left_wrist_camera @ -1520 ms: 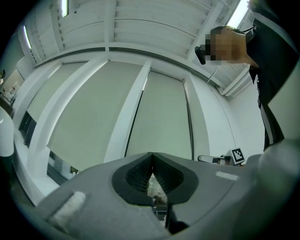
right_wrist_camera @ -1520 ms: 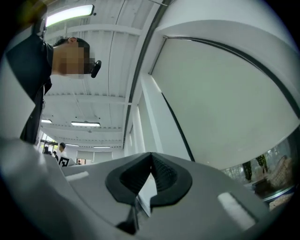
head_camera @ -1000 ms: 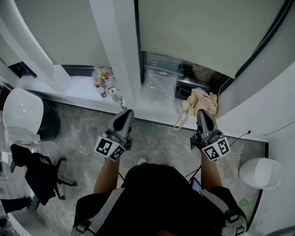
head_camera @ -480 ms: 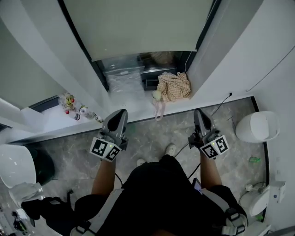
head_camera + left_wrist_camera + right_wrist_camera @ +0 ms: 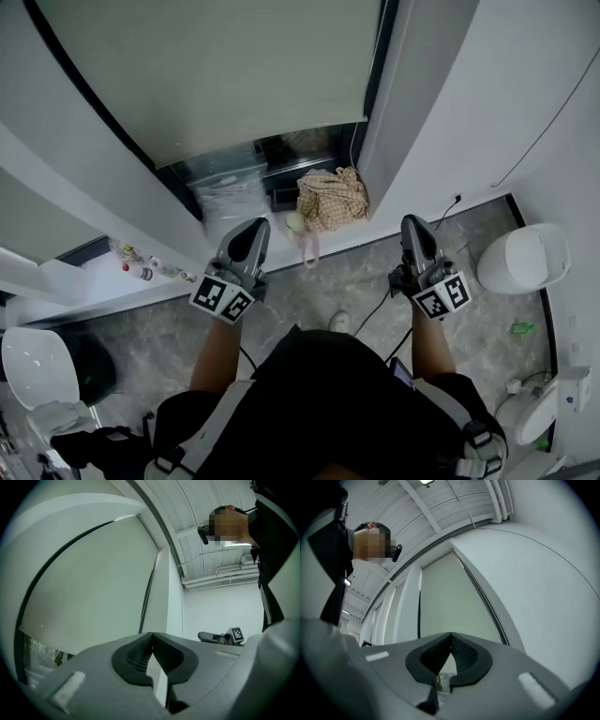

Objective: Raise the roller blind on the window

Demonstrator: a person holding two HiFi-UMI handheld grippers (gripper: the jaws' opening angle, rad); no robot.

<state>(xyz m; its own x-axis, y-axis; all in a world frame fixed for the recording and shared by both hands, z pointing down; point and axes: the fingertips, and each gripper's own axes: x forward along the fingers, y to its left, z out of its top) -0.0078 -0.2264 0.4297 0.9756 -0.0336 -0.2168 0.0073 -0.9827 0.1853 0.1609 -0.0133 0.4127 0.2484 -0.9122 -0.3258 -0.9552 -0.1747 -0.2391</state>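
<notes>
The pale grey-green roller blind [image 5: 216, 75] hangs low over the window, with a strip of glass showing under its bottom edge. A thin pull chain [image 5: 378, 47] runs down the blind's right side by the dark frame. My left gripper [image 5: 251, 225] is shut and empty, held in front of the sill below the blind. My right gripper [image 5: 410, 223] is also shut and empty, further right in front of the white wall. In the left gripper view the blind [image 5: 93, 588] fills the space beyond the closed left gripper [image 5: 151, 637]. The right gripper view shows the blind [image 5: 450, 602] above the closed right gripper [image 5: 451, 637].
On the sill [image 5: 281, 253] lie a checked cloth bag [image 5: 330, 197], a clear plastic bag [image 5: 230, 195] and small bottles [image 5: 141, 269]. A white bin [image 5: 523, 258] stands on the floor at right, another white bin [image 5: 37, 361] at left. A cable [image 5: 375, 309] trails over the floor.
The window and sill have slid left in the head view as the person moved right along the wall. Both grippers travelled with the body and stayed shut.
</notes>
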